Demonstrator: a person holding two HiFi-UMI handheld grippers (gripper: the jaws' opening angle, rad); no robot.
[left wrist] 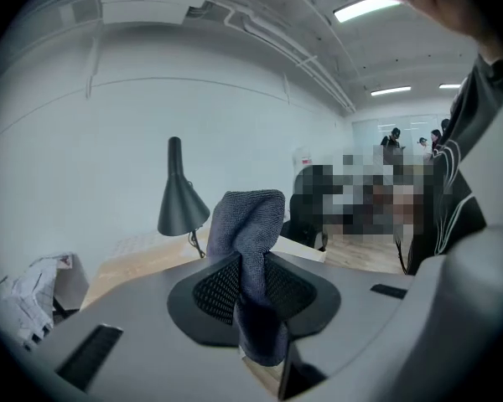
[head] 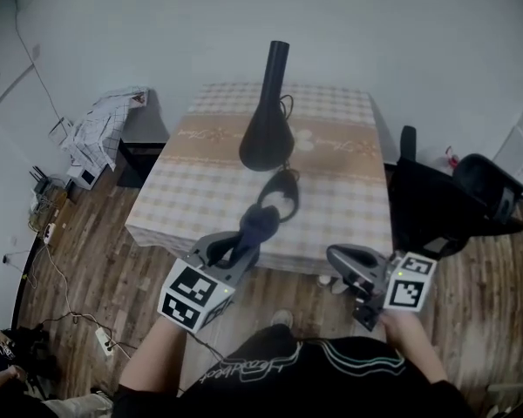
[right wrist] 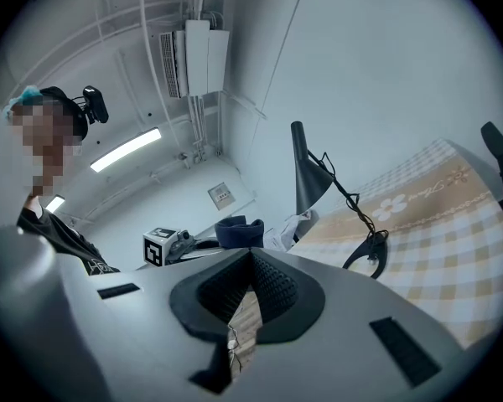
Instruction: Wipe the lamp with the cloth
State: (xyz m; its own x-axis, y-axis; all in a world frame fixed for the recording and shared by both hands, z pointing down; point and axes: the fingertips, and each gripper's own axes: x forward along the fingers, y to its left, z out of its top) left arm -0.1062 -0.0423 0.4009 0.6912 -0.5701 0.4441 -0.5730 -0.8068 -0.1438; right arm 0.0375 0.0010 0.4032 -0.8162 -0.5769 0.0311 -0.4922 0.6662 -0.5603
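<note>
A black cone-shaded lamp [head: 267,120] stands upright at the middle of the checked table [head: 200,207]. Its cord [head: 280,194] loops toward the near edge. My left gripper [head: 234,247] hovers over the table's front edge, shut on a dark blue cloth [head: 258,225] that sticks up past its tips. In the left gripper view the cloth [left wrist: 250,241] is pinched between the jaws, with the lamp [left wrist: 181,201] well beyond it. My right gripper [head: 347,263] hangs off the table's near right corner, shut and empty. The right gripper view shows the lamp [right wrist: 307,176] and the cloth [right wrist: 239,231] over my right gripper [right wrist: 250,281].
A black office chair [head: 453,203] stands close to the table's right side. A low cabinet with crumpled cloth [head: 105,124] is at the left. Cables and a power strip [head: 103,341] lie on the wooden floor at the near left.
</note>
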